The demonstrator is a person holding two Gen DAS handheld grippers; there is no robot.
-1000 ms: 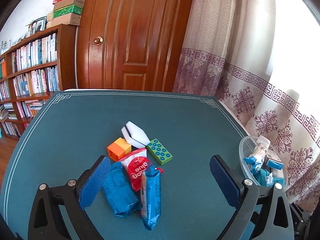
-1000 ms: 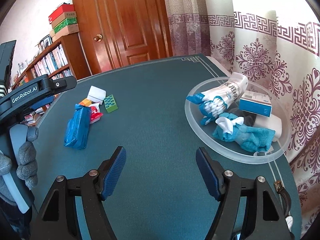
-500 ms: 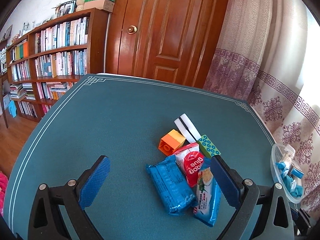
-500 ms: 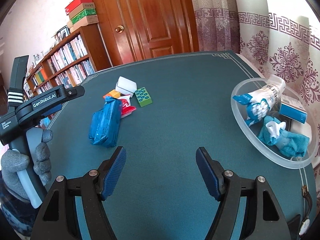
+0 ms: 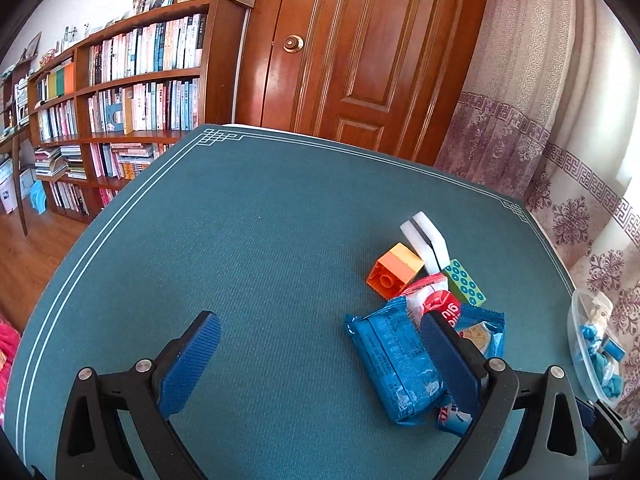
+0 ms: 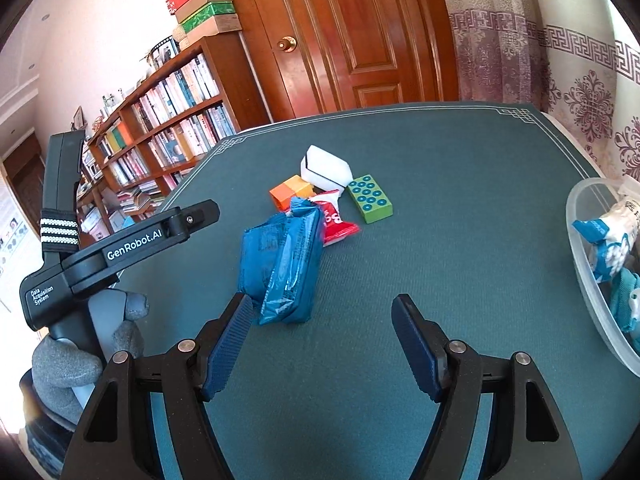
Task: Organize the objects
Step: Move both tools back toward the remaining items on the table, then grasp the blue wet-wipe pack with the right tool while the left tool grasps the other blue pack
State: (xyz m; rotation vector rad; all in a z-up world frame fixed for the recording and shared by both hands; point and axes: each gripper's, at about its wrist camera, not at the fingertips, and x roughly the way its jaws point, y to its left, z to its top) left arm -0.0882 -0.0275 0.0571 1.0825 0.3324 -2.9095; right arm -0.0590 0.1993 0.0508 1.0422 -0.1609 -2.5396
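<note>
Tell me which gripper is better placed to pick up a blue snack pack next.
Right. The right gripper is open with the blue snack packs just ahead, near its left finger. The left gripper is also open, but faces mostly bare table.

Two blue snack packets point(image 6: 282, 262) are lying flat side by side, long ends pointing toward the orange block point(image 6: 289, 192) at the far end of the pile. A red-and-white pouch point(image 6: 334, 218) is lying partly tucked under them, just beside the orange block. A white sponge with a black band point(image 6: 324, 168) is sitting behind the block, touching it. A green studded brick point(image 6: 370, 199) is lying flat, studs up, right of the orange block, beside the pouch.
</note>
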